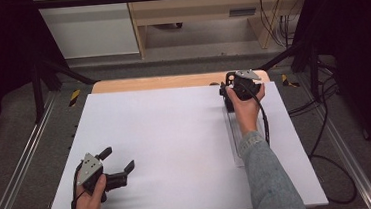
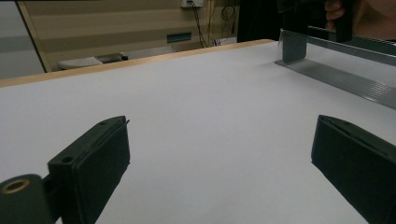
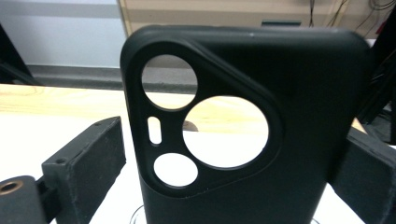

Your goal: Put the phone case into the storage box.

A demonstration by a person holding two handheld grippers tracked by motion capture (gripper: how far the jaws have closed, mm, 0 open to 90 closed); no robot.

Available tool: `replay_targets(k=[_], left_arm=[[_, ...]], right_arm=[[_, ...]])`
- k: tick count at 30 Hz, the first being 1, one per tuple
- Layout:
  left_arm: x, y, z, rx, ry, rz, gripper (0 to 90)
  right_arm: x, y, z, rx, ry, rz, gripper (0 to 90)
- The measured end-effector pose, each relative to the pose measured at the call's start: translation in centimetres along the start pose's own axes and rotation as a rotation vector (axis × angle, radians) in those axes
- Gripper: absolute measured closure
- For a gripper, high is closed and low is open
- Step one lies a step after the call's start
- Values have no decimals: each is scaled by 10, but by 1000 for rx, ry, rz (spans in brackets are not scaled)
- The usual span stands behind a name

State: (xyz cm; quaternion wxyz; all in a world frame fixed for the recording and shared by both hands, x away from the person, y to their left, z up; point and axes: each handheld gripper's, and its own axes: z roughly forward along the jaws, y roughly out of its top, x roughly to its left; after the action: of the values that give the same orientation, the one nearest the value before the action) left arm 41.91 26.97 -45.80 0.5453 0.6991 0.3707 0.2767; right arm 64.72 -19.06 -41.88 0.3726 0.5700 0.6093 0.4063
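Observation:
A black phone case (image 3: 299,116) with round camera cut-outs stands upright between the jaws of my right gripper (image 3: 238,133). The left pad (image 3: 93,158) stands a sliver off the case's edge, and the case hides part of the right jaw. In the high view my right gripper (image 1: 242,84) is at the far right end of the white board (image 1: 176,145), held from behind by a hand. My left gripper (image 1: 119,158) rests low at the board's near left, jaws spread wide with nothing between them (image 2: 224,135).
A long grey and clear rail (image 1: 237,145) lies along the right side of the board, running toward the right gripper (image 2: 336,77). A wooden table edge (image 1: 171,81) shows beyond the board. Black cables trail on the floor at the right.

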Motion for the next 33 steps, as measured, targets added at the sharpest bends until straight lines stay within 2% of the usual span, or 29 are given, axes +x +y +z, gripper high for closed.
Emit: replay_targets(k=[11, 18, 22, 27, 33], left_arm=[[0, 0, 0, 1, -1, 3, 46], [-1, 0, 0, 1, -4, 8, 46], [-1, 1, 0, 1, -2, 12, 45], [-1, 1, 0, 0, 3, 17, 45], [-2, 1, 0, 3, 4, 26, 44]], right_arm=[[-5, 4, -7, -9, -16, -4, 46], [-7, 2, -15, -9, -3, -8, 50], [-9, 1, -20, -3, 8, 7, 53], [-9, 2, -26, 6, 26, -11, 53], [-11, 6, -33, 8, 44, -10, 68]])
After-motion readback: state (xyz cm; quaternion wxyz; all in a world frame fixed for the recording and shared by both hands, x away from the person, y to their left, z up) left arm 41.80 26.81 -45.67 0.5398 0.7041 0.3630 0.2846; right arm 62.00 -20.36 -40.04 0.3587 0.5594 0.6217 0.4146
